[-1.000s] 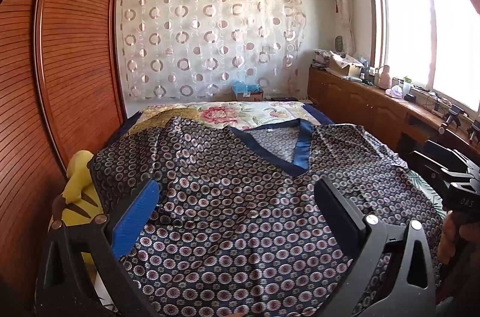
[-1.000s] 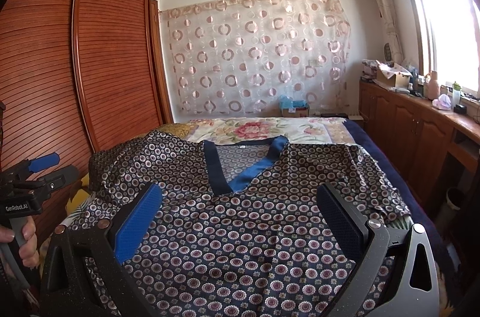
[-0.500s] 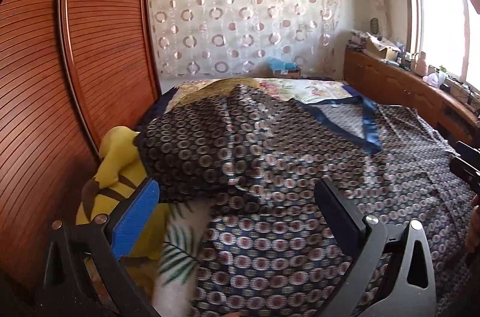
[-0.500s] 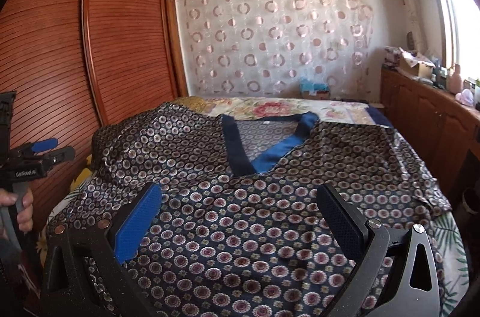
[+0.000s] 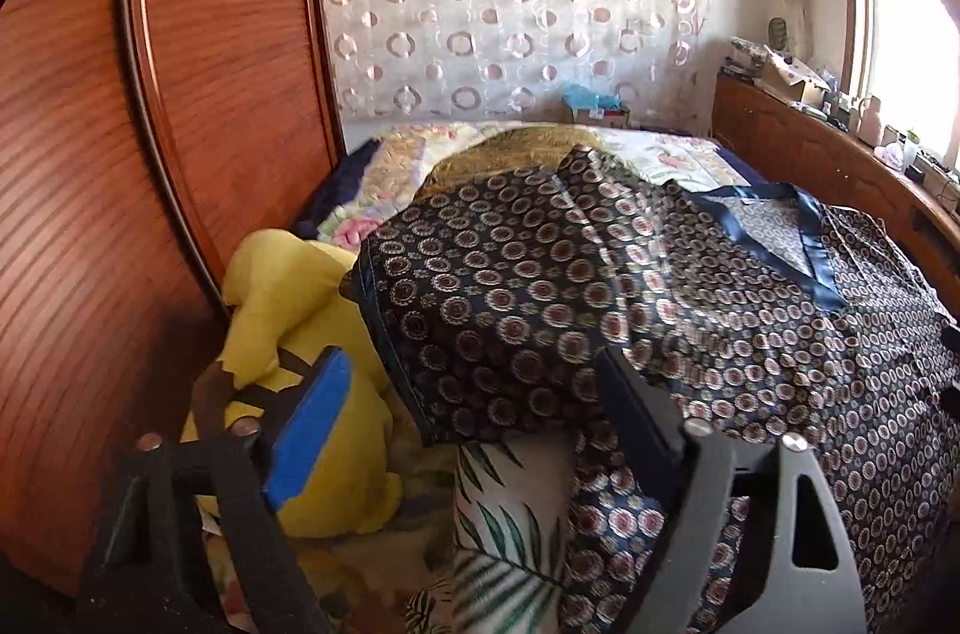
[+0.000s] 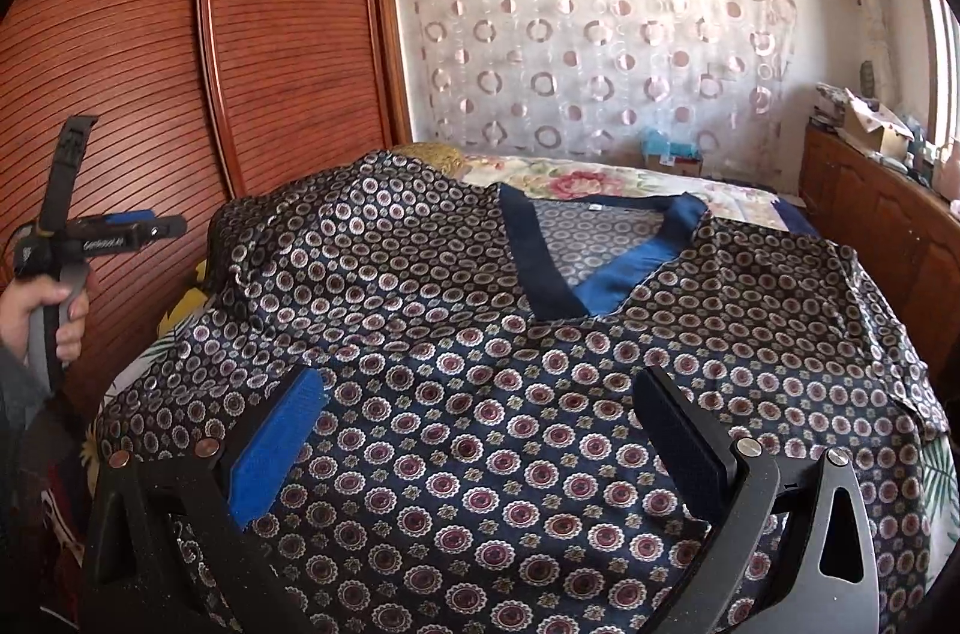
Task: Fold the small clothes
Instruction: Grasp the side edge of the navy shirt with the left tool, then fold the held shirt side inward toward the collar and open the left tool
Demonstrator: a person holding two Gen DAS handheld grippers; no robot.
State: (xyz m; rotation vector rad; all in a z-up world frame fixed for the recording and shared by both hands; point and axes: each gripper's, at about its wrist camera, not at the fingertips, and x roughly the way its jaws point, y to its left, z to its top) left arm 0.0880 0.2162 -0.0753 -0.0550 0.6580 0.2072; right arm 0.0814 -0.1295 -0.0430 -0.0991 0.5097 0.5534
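Note:
A dark blue patterned shirt (image 6: 480, 394) with a plain blue V-neck band (image 6: 624, 268) lies spread front-up on the bed. Its left sleeve (image 5: 498, 310) is bunched and hangs over the bed's left edge. My left gripper (image 5: 474, 430) is open and empty, just in front of that sleeve. It also shows in the right wrist view (image 6: 150, 229), held off the bed's left side. My right gripper (image 6: 480, 448) is open and empty above the shirt's lower front.
A yellow plush toy (image 5: 300, 328) lies between the bed and the wooden wardrobe doors (image 5: 150, 153) on the left. Leaf-print bedding (image 5: 510, 532) shows under the shirt. A wooden counter (image 6: 888, 220) with clutter runs along the right wall. A circle-pattern curtain (image 6: 600, 45) hangs behind.
My left gripper has swung left and down toward the shirt's left sleeve and the plush toy. My right gripper has drifted left and closer over the shirt front. Both stay open.

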